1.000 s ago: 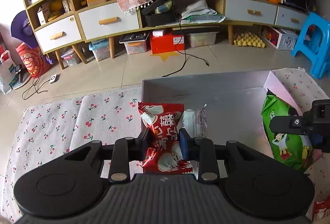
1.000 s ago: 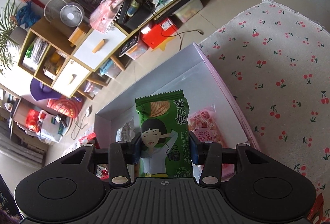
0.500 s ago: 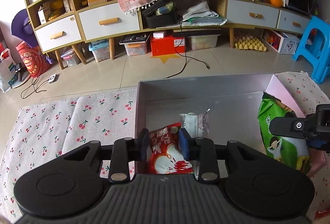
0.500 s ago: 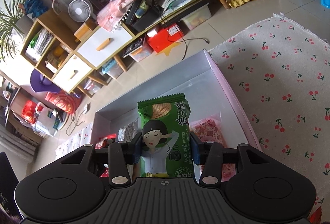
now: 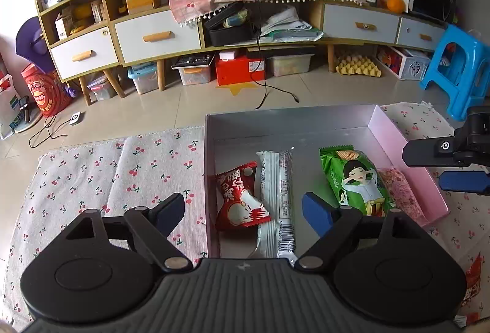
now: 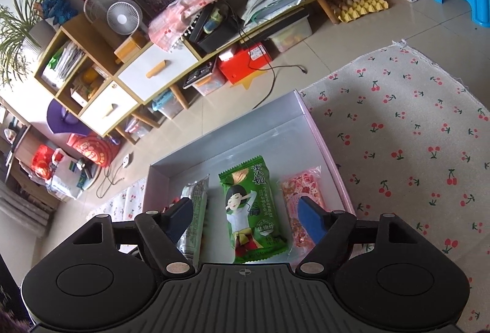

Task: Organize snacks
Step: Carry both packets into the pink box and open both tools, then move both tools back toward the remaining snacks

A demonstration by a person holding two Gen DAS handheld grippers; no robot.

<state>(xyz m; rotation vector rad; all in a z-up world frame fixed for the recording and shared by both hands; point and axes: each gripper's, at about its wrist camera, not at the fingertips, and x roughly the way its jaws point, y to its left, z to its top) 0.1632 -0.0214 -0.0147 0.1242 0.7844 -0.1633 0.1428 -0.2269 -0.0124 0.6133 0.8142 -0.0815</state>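
Now, in the left wrist view, the left gripper [image 5: 243,207] has just been opening and stands wide, with nothing pinched. Below it the red snack [image 5: 240,199] lies flat in the box [image 5: 398,137], touching the white bar [image 5: 277,201].

In the right wrist view, the right gripper [image 6: 245,218] has just opened wide too. The green snack [image 6: 249,210] lies loose in the box between its fingers, beside the pink snack [image 6: 298,198].

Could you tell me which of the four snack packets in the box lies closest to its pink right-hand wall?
The pink speckled packet, which lies along the box's pink wall. The green packet, white packet and red packet lie progressively further left.
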